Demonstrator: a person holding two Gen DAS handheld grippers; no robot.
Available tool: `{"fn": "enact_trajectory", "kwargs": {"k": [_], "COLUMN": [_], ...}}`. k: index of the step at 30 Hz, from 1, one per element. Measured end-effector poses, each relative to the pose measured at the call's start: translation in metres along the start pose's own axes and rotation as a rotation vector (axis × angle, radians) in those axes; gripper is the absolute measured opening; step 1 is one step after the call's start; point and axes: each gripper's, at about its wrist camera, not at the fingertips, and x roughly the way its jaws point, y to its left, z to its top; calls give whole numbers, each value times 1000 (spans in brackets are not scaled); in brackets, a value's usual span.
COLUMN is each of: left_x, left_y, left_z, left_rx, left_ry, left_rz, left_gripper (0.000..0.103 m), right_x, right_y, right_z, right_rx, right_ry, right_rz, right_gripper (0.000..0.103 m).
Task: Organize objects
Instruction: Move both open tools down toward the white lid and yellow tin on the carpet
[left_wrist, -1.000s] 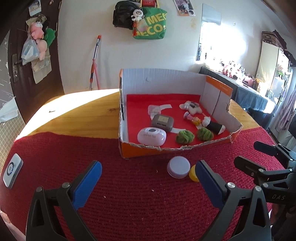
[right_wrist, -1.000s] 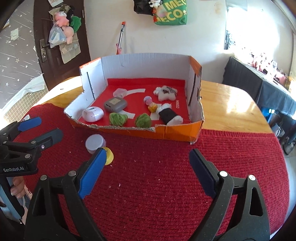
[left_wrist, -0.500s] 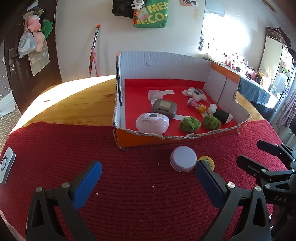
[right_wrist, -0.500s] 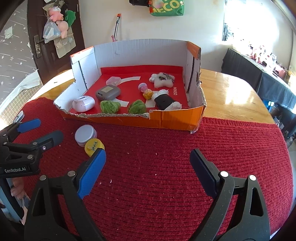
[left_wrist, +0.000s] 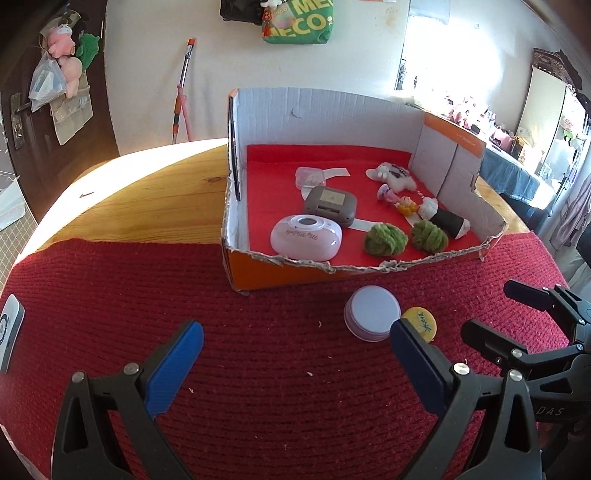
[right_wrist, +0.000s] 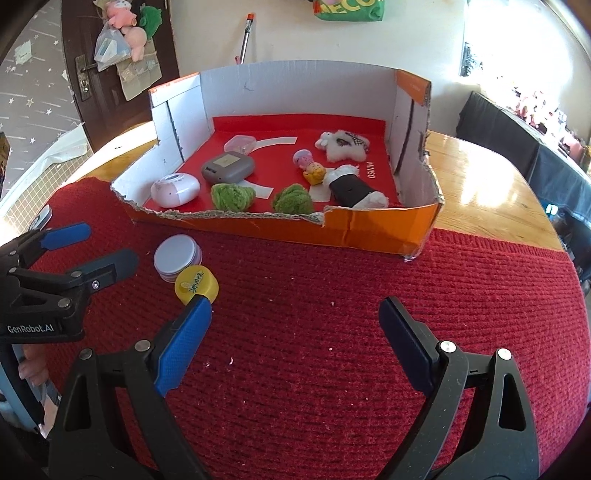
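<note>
Two hand-held grippers hover over a red knitted mat (right_wrist: 332, 332) on a wooden table (right_wrist: 487, 177). The left gripper (left_wrist: 295, 347) and the right gripper (right_wrist: 295, 314) both have their fingers spread wide, with nothing between them. Ahead sits an orange cardboard box (left_wrist: 295, 273) with a torn, low front edge and tall side and back walls; its long side runs across the view. Just in front of that edge, on the mat, a round white-lidded tin (left_wrist: 372, 313) and a smaller yellow cap (left_wrist: 419, 320) lie touching, flat side up. The right gripper's left fingertip stands just beside the cap. Bare mat stretches right of them in the right wrist view. Inside the box lie a white case (left_wrist: 306, 236), a grey case (left_wrist: 330, 205), two green wool balls (left_wrist: 386, 239) and small toys. Only the left wrist view shows a white device (left_wrist: 9, 332) at the mat's left edge; only the right shows fingers (right_wrist: 33, 365) gripping the left handle.
</note>
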Motion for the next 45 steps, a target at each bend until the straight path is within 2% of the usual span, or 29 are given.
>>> {"fn": "enact_trajectory", "kwargs": {"k": [10, 18, 21, 23, 29, 33, 36, 43, 45], "left_x": [1, -1, -2, -1, 6, 14, 16, 18, 18], "left_y": [9, 14, 16, 15, 7, 0, -1, -5, -9], "left_z": [4, 6, 5, 5, 6, 7, 9, 12, 11], "left_rx": [27, 43, 50, 55, 85, 108, 130, 190, 220], "left_ry": [9, 9, 13, 20, 46, 70, 73, 77, 76], "left_rz": [5, -1, -2, -10, -33, -77, -108, -159, -167], "left_gripper": [103, 103, 103, 103, 103, 103, 103, 94, 89], "right_x": [13, 27, 30, 32, 27, 22, 17, 22, 25], "right_y": [15, 32, 35, 33, 8, -3, 0, 11, 14], "right_z": [2, 6, 7, 9, 10, 10, 10, 11, 11], "right_rx": [-51, -108, -130, -128, -63, -62, -121, -238, -258], "right_ry": [45, 90, 98, 95, 84, 79, 60, 69, 72], "right_rz": [72, 91, 63, 34, 21, 100, 120, 157, 164], "right_gripper": [93, 93, 93, 93, 93, 93, 93, 81, 77]}}
